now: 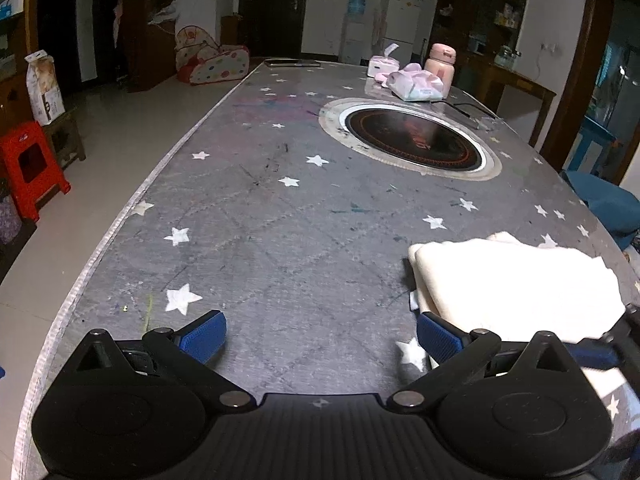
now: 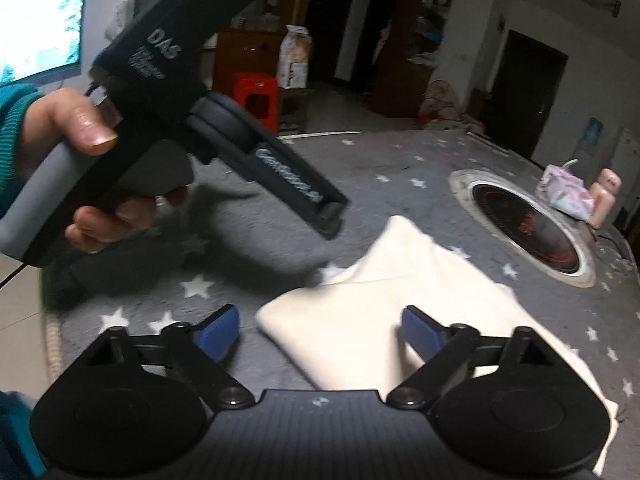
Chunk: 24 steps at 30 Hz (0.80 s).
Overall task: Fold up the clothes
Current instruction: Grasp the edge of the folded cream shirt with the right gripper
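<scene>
— Right gripper [image 2: 320,330]?
— Jaws wide, nothing gripped; its right pad hangs over the folded cream garment [image 2: 400,320] on the star-patterned table [image 2: 400,160].
— Left gripper [image 1: 320,338]?
— Wide too, empty, garment just beside its right finger.

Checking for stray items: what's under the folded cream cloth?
The folded cream cloth lies flat on the star-patterned table cover. Nothing pokes out; anything directly beneath is covered.

A cream garment [image 2: 384,320] is lying folded into a flat, layered stack, sitting in the lower right of both frames.
</scene>
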{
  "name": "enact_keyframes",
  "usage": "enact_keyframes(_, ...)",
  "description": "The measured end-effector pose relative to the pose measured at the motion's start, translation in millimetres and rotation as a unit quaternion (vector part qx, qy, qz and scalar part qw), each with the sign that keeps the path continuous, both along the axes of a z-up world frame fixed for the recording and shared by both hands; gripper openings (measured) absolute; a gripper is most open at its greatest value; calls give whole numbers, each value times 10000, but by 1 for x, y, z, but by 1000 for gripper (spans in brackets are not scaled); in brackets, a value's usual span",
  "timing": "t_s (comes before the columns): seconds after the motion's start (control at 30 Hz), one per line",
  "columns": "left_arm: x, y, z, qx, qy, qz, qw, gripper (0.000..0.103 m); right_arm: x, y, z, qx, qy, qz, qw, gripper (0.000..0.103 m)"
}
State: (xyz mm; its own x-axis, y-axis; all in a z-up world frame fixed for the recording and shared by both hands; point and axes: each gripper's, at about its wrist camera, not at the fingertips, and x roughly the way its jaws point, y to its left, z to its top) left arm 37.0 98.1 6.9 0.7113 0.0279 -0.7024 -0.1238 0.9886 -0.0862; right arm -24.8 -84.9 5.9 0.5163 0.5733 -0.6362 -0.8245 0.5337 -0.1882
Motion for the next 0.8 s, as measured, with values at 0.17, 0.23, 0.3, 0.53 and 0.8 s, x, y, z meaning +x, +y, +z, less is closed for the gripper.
enact_keyframes(0.17,-1,3,2,-18,-53,103,9999,103,-6,9,-2,-76,-43,192,9998,70)
enact_keyframes(0.23,-1,5,3,-59,-61,145,9999,103,-7,12,-3,-174,-51,209,9996,61)
enact_keyframes(0.3,0,6,3,-60,-46,171,9998,103,-8,12,-5,-224,-83,226,9995,53)
enact_keyframes(0.53,2,1,2,-174,11,198,9997,103,-15,9,-5,-349,-221,312,9987,49)
enact_keyframes(0.8,3,-1,4,-194,25,241,9995,103,-22,13,-8,-494,-334,495,9970,29)
